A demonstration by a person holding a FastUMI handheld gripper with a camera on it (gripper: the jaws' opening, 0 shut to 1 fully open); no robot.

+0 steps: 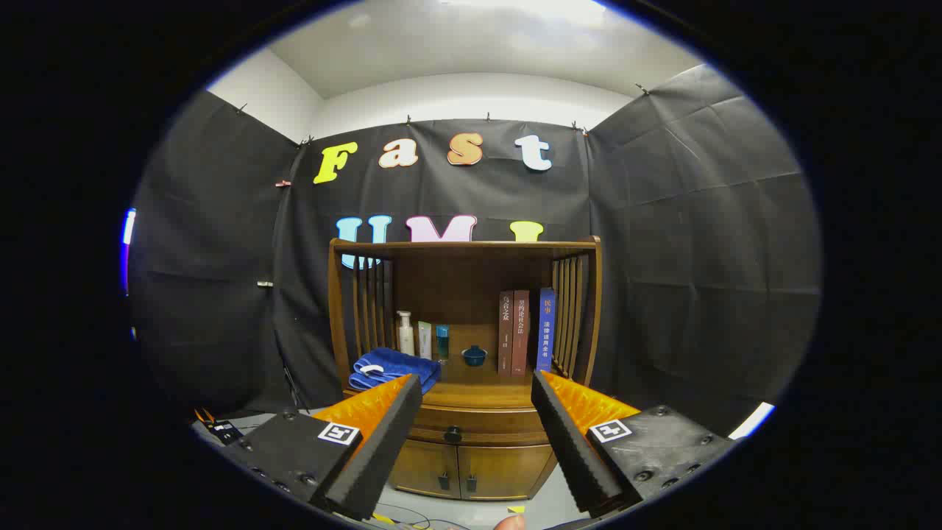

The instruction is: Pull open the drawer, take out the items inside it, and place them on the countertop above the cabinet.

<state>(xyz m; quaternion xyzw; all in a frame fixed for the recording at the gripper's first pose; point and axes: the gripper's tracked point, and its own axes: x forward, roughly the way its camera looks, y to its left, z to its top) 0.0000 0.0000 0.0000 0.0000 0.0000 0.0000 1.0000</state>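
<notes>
We are at the very start of the job, because the drawer (471,425) looks shut and nothing has come out of it yet. Our gripper (477,386) has its two fingers wide apart, with nothing between them, and it is pointed at the wooden cabinet (465,368) from a little way back. The drawer sits just under the countertop (482,394), and its small dark knob (453,433) shows in the gap between our fingers, a bit closer to the left one. Below it are two little doors (471,467) (we should leave those alone). On the countertop we see a folded blue towel (392,368) at the left, some bottles (422,337) behind it, a small blue pot (474,356) in the middle, and books (526,331) standing at the right. We think the next move is to go forward and down until the knob is between the fingers, close on it, and pull straight back. We cannot see what is inside the drawer. There looks to be some free room near the front of the countertop for the things we take out.
</notes>
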